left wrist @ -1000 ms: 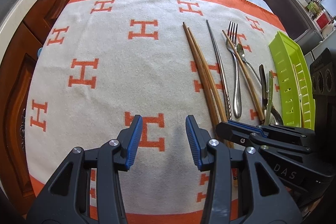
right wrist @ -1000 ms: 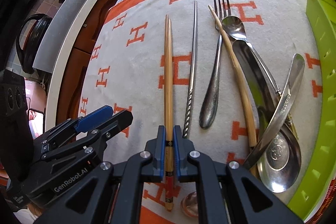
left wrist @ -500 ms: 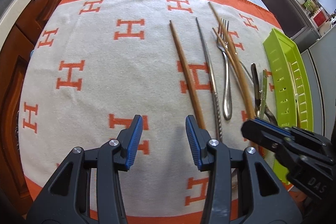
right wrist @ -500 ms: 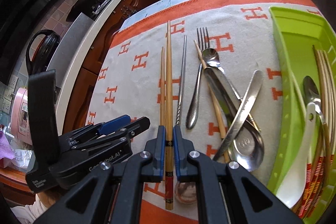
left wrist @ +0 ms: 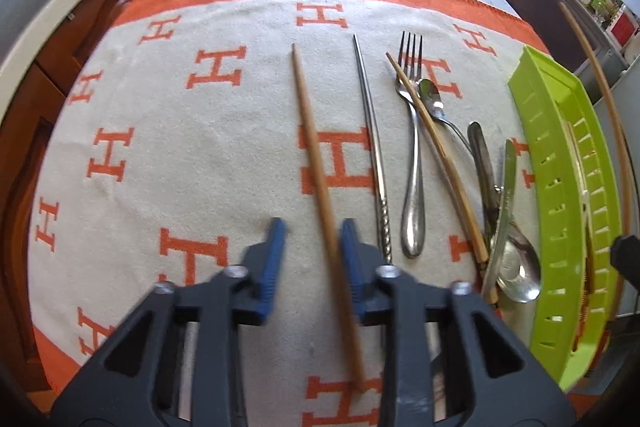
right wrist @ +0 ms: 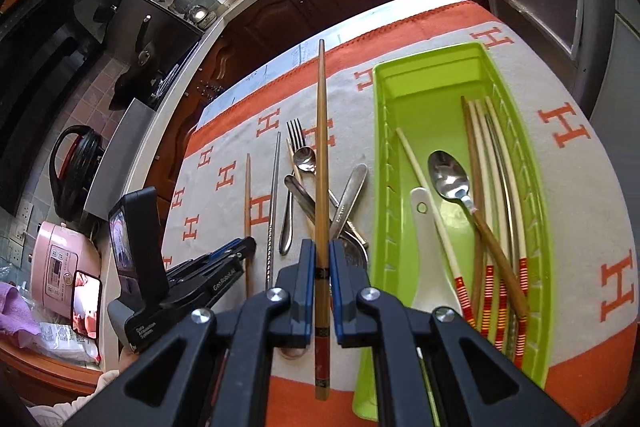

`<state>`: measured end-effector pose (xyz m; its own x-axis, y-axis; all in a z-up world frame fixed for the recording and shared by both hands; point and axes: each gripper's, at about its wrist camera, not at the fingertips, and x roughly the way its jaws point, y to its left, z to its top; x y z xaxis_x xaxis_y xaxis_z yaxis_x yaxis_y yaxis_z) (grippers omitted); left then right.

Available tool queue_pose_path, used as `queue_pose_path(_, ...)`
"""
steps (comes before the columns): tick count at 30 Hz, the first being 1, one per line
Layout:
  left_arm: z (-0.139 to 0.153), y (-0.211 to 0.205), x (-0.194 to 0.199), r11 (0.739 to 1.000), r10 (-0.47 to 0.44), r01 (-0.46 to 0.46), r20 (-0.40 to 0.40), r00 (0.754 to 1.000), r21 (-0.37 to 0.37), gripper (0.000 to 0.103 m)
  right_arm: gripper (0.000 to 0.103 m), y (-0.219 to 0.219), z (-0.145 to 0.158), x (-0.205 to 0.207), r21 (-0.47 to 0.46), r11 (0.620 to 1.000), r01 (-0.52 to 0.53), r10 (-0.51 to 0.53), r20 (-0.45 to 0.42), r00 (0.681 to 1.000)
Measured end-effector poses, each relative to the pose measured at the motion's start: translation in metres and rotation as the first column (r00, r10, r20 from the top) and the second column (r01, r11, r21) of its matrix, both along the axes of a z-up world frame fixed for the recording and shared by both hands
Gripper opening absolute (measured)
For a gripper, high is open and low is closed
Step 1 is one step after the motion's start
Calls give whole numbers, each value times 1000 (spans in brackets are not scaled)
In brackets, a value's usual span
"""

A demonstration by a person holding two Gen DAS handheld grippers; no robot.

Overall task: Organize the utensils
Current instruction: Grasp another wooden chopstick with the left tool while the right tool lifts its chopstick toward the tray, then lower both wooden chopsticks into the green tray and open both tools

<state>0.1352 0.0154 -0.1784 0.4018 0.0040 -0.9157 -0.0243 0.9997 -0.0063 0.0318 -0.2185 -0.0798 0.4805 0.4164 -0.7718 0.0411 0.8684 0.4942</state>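
Observation:
A wooden chopstick (left wrist: 316, 155) lies on the cream cloth and runs between the jaws of my left gripper (left wrist: 312, 247), which are closing; the right pad is near it and the left pad stands apart. My right gripper (right wrist: 322, 275) is shut on another wooden chopstick (right wrist: 321, 147), held up off the table just left of the green tray (right wrist: 424, 55). That tray holds several chopsticks, a metal spoon and a white spoon. On the cloth lie a metal chopstick (left wrist: 372, 135), a fork (left wrist: 414, 167), a thin wooden chopstick (left wrist: 440, 155) and overlapping spoons (left wrist: 516, 263).
The cream cloth with orange H marks (left wrist: 180, 147) covers the table, with the green tray (left wrist: 536, 99) at its right edge. Dark wooden cabinets and a curved counter ring the table. A pink cooker (right wrist: 60, 267) and a black kettle (right wrist: 76, 171) stand at the left.
My right gripper lifted its chopstick off the cloth and carried it right, beside the tray. My left gripper slid right over the remaining wooden chopstick and its jaws narrowed around it.

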Motion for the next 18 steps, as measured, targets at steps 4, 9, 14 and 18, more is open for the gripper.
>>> queue_pose_path(4,2,5,-5,999,23,-23,-5,1000,-45,4,7,-9,2,-7,8,1000,17,-17,8,1000)
queue_pose_path(9,29,0,-18,995,-4,6,13,1000,-103,4,7,-24,6,-15,5,999,53,-53,17,998)
queue_pose_path(14,67,-32,-27,977,-98,102,28,995,-188,4,7,-44,-2,-18,-78,989,124,-126,-28,992)
queue_pose_path(18,88,-75,-31,952,-201,203,31,979,-229,4,7,-59,-14,-19,-145,977,155,-167,-78,983)
